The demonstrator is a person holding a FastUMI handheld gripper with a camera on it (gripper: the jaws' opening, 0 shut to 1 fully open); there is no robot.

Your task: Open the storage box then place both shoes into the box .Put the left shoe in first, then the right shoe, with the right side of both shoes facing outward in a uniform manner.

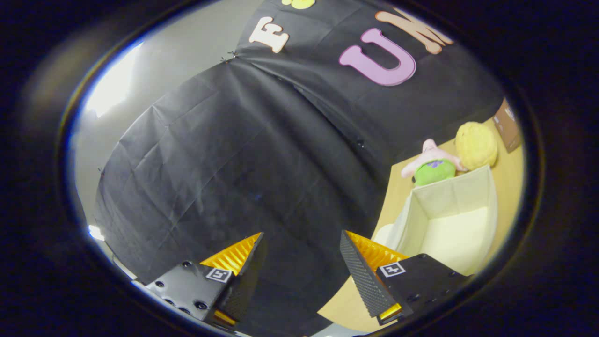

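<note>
So far, judging by how things lie, only the opening step looks done. Going from left to right: the gripper (299, 262) is tilted well away from the work, its two fingers spread wide with nothing between them, aimed mostly at the black cloth wall (243, 178) of the booth. A strip of pale room wall (154, 61) and a bright light patch sit beyond the cloth's left edge.

Further right, past the right-hand finger, the wooden table (507, 187) comes in at a steep slant. On it stands the storage box (461, 196), a cream fabric bin with soft upright walls. Its top is open and its pale floor shows bare; no shoe lies inside as far as can be seen. A pale rounded shape touches the box's near-left corner, and I cannot tell whether it is a lid, a flap or something else.

Just behind the box's far wall sit two plush toys, a pink-and-green one (433, 166) and, beside it, a yellow one (476, 144). Beyond those, near the table's far side, a brown cardboard box (507, 124) stands.

What is left, then, appears to be nearly everything: fetching the left shoe, setting it in the box, then the right one, both with their right sides facing outward. Where the shoes are I cannot say.
</note>
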